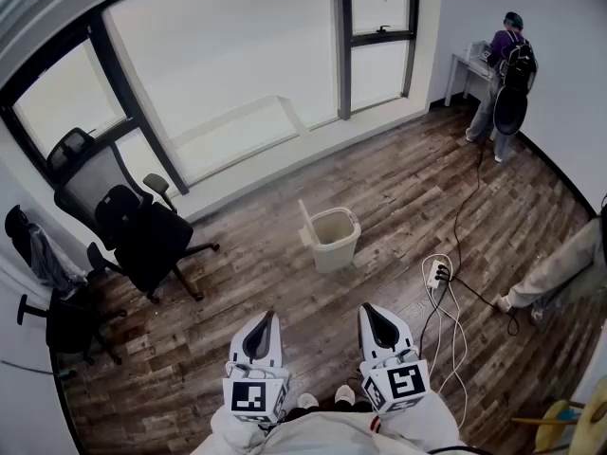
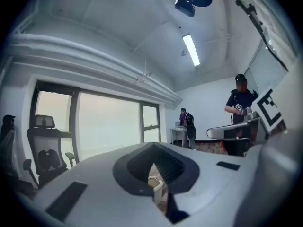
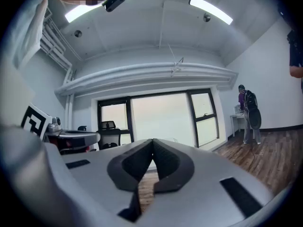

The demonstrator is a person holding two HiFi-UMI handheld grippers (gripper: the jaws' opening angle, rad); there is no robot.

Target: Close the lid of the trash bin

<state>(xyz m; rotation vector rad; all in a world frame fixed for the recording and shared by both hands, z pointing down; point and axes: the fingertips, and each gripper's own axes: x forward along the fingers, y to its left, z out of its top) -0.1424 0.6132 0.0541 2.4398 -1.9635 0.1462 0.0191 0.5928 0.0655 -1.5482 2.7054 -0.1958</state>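
The left gripper (image 1: pixel 266 318) and right gripper (image 1: pixel 372 316) are hovering pinched closed and empty, with the trash bin (image 1: pixel 334 245) sitting well ahead between their lines (its lid (image 1: pixel 306 218) standing upright on the left gripper's side).

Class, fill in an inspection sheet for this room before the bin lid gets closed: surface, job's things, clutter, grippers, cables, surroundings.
Surface: wood plank floor; no table in use.
Job's things: beige trash bin stands on the floor ahead; its lid is raised at the bin's left side.
Clutter: a yellow object at lower right, unclear what.
Grippers: left gripper and right gripper are both shut, empty, well short of the bin.
Cables: power strip right of the bin, cables trailing across the floor.
Surroundings: office chairs at left, windows, a person at a far desk.
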